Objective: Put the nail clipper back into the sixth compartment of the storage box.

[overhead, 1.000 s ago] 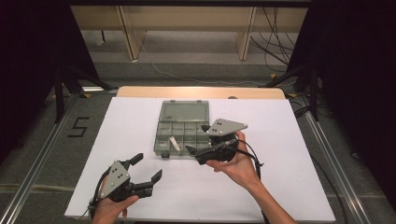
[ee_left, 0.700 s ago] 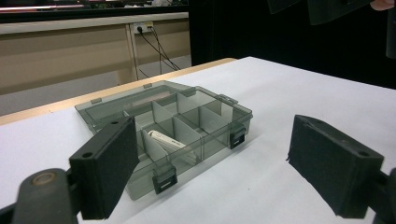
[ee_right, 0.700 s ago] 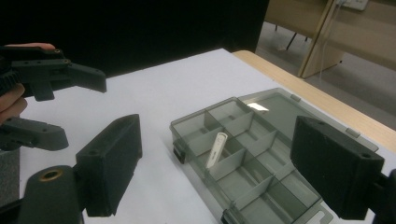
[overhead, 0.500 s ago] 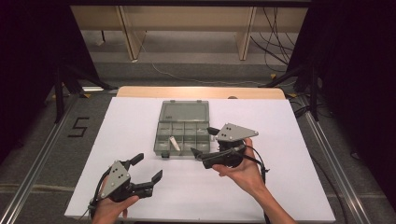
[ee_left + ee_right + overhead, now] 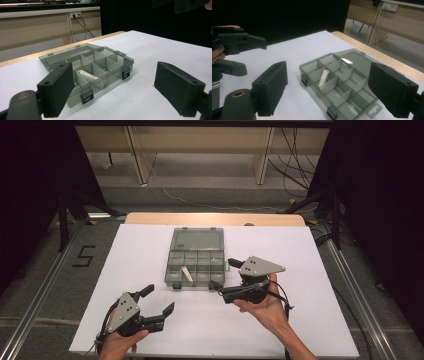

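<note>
Lying open: compartment box (image 5: 196,259) | holding white stick (image 5: 187,274) | claws apart

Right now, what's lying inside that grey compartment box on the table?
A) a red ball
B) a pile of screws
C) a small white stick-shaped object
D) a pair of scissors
C: a small white stick-shaped object lies slanted in one compartment of the open compartment box; its other visible compartments look bare.

digit "5" (image 5: 84,256) | black tape mark | on grey floor left of table (image 5: 320,270) | high view | no other legible text, labels or brands on box, grippers or table
</note>
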